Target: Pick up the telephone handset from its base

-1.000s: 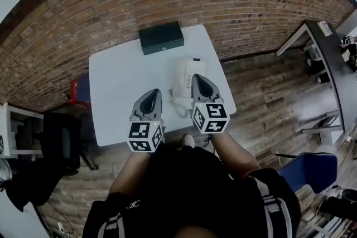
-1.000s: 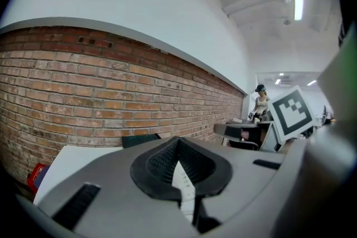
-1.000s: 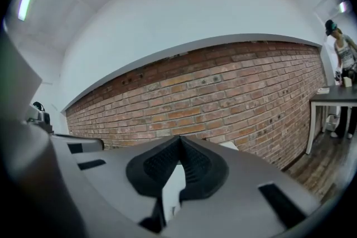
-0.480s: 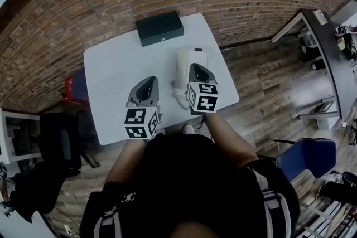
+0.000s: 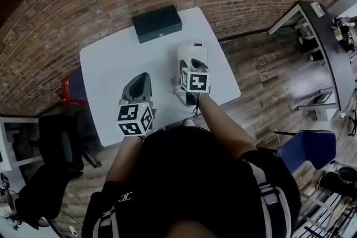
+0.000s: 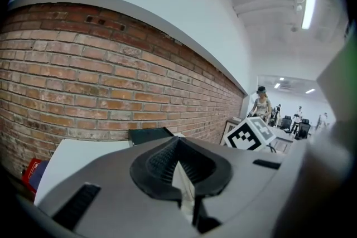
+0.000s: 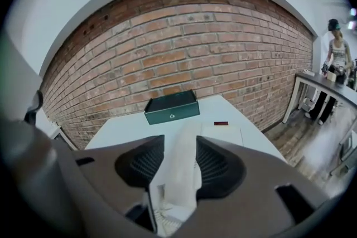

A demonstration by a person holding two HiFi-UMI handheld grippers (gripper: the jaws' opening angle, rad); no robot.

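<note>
A white telephone (image 5: 199,54) sits on the white table (image 5: 111,72) near its right edge, and its handset (image 7: 181,173) lies along the left side of the base (image 7: 223,134). My right gripper (image 5: 196,63) tilts down over the phone. Its jaws are opening and straddle the handset, which runs between the pads (image 7: 215,164). A coiled cord (image 7: 163,219) hangs below the handset's near end. My left gripper (image 5: 140,79) hovers over the table left of the phone, shut with nothing in it (image 6: 181,175).
A dark green box (image 5: 157,23) stands at the table's far edge against the brick wall. A red object (image 5: 71,88) is on the floor left of the table. A blue chair (image 5: 304,156) and a dark desk (image 5: 329,58) are off to the right.
My right gripper has moved forward and down onto the phone, tipping its nose downward. The left gripper has drifted a little to the left over the table.
</note>
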